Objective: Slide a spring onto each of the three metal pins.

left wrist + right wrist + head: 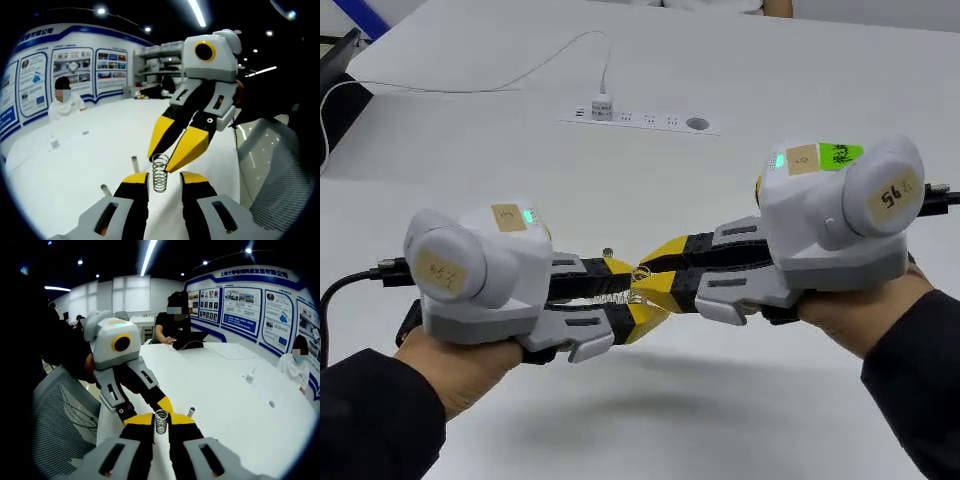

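Closest to the headset, a left hand and a right hand, both in dark sleeves, hold the two tools tip to tip above the white tabletop. Between the yellow tips sits the spring, raised in the air and clear of the pins.

The left tool has its jaws apart. The spring runs up the gap between them, with bare space on either side of the coil in the left gripper view. The right tool is pinched on the spring's end. In the left gripper view it reaches in from the upper right, and its tips converge on the top coils.

Just past the tips, a short metal pin stands upright on the tabletop. A second pin is near it, lower left in that view. A mesh chair back is at the tabletop's edge.

Farther across the tabletop lies a white power strip with a charger plugged in and a thin cable trailing away. At the far side a seated person faces the tabletop, with blue-trimmed wall posters behind.
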Action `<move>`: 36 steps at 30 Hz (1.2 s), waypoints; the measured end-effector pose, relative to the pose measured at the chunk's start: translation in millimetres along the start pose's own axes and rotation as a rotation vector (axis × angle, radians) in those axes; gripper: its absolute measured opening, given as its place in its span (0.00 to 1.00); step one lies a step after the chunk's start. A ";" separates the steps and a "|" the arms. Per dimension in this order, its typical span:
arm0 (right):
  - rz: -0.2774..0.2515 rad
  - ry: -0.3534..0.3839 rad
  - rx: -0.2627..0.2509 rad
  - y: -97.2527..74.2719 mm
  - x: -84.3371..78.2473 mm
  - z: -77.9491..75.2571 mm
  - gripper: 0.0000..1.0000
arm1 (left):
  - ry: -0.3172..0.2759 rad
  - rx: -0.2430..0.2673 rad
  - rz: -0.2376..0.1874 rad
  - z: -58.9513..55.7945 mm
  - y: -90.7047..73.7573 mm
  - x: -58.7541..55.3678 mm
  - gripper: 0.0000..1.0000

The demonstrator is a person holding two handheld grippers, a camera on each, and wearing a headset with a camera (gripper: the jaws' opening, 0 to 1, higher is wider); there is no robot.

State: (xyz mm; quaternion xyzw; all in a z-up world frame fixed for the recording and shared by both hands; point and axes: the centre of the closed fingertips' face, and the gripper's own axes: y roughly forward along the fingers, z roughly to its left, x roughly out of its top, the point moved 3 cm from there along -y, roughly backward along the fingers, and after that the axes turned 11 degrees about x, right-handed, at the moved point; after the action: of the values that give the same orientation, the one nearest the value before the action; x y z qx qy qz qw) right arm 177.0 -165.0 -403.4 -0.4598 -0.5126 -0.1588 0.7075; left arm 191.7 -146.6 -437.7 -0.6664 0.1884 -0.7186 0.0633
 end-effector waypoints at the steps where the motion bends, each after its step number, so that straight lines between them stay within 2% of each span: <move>1: -0.003 0.003 -0.004 -1.6 0.3 -1.6 0.11 | -0.006 0.003 0.000 0.9 -0.9 -0.6 0.26; 11: -0.008 0.011 -0.064 -18.1 2.5 -18.2 0.11 | -0.054 0.033 -0.008 10.3 -10.9 -6.6 0.39; 23: -0.018 0.029 -0.177 -38.2 4.2 -49.5 0.11 | -0.067 0.084 0.013 26.2 -21.8 -18.8 0.46; 29: -0.014 0.055 -0.229 -39.1 -3.2 -66.1 0.11 | -0.078 0.100 0.015 29.7 -23.3 -19.7 0.49; 36: 0.023 0.055 -0.240 -31.1 -16.5 -76.0 0.11 | -0.084 0.106 0.019 29.8 -23.2 -20.4 0.50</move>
State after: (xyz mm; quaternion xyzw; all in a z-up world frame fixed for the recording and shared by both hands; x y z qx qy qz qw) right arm 192.4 -247.2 -406.5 -0.5426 -0.4650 -0.2234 0.6629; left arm 226.8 -123.8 -447.4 -0.6899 0.1536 -0.6983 0.1132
